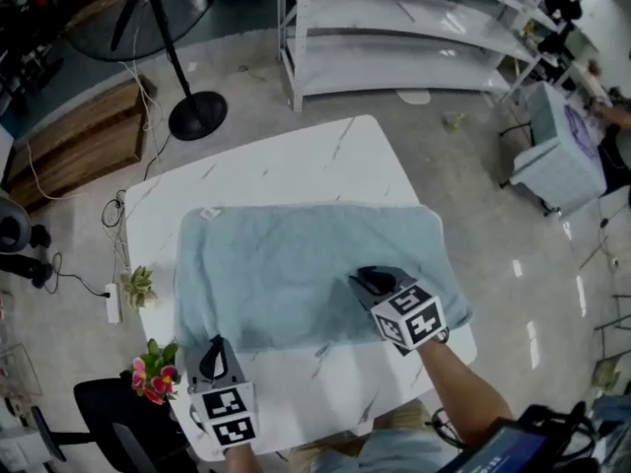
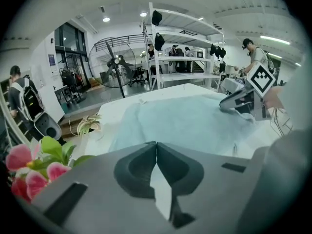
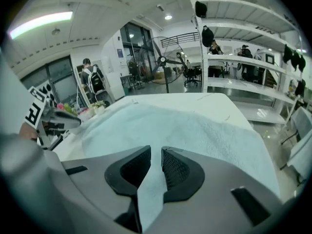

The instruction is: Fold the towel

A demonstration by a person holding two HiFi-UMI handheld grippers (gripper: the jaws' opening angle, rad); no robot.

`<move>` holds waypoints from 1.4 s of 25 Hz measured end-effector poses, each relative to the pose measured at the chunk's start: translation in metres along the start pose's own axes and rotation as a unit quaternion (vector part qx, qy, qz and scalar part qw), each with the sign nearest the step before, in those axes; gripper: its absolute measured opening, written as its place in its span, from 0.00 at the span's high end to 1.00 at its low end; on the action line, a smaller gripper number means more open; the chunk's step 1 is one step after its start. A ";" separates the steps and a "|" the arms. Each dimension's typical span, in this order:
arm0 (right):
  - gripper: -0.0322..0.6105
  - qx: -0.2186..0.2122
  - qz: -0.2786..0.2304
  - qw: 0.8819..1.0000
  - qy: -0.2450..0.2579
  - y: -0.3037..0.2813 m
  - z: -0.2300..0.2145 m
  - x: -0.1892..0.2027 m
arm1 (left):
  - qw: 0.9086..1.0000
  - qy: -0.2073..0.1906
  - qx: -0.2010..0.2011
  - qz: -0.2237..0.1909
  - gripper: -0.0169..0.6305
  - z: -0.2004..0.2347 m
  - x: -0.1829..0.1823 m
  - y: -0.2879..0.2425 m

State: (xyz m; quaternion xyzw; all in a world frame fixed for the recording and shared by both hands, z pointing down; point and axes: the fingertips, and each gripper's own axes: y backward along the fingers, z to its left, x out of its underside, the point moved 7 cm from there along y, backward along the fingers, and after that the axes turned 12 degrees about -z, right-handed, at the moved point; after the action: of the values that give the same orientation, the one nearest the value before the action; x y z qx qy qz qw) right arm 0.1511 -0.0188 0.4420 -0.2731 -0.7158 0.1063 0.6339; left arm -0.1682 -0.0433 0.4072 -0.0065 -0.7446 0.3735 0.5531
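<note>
A light blue towel (image 1: 296, 269) lies spread flat on the white marble table (image 1: 296, 161), with a small label (image 1: 209, 213) at its far left corner. My right gripper (image 1: 370, 282) hangs over the towel near its front edge. Its jaws stand a little apart, and the towel (image 3: 195, 126) shows through the gap under the right gripper (image 3: 156, 152) without being pinched. My left gripper (image 1: 211, 351) sits at the table's near left corner, just off the towel's front left corner. The left gripper (image 2: 156, 145) is shut with nothing between its jaws.
Pink flowers (image 1: 153, 374) and a small potted plant (image 1: 138, 286) sit at the table's left edge. A black chair (image 1: 113, 412) stands near the left corner. A standing fan (image 1: 192, 111) and white shelving (image 1: 394, 37) are on the floor beyond the table.
</note>
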 end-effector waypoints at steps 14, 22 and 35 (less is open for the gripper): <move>0.80 0.001 -0.055 0.998 -0.033 0.084 -0.081 0.002 | 0.997 0.013 0.069 -0.039 0.96 -0.130 -0.056 -0.007; 0.77 0.078 -0.064 0.992 -0.077 0.166 -0.193 0.052 | 0.993 -0.029 0.097 -0.057 0.96 -0.227 -0.080 -0.025; 0.67 -0.085 -0.100 0.902 -0.411 0.167 -0.230 0.151 | 0.989 -0.081 0.117 -0.028 0.96 -0.308 -0.078 -0.050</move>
State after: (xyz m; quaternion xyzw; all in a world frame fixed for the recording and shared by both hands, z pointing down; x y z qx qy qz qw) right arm 0.4089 0.1541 0.5276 -0.1848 -0.9427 0.0837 0.2650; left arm 0.1372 0.0567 0.4046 0.1096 -0.7380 0.4419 0.4980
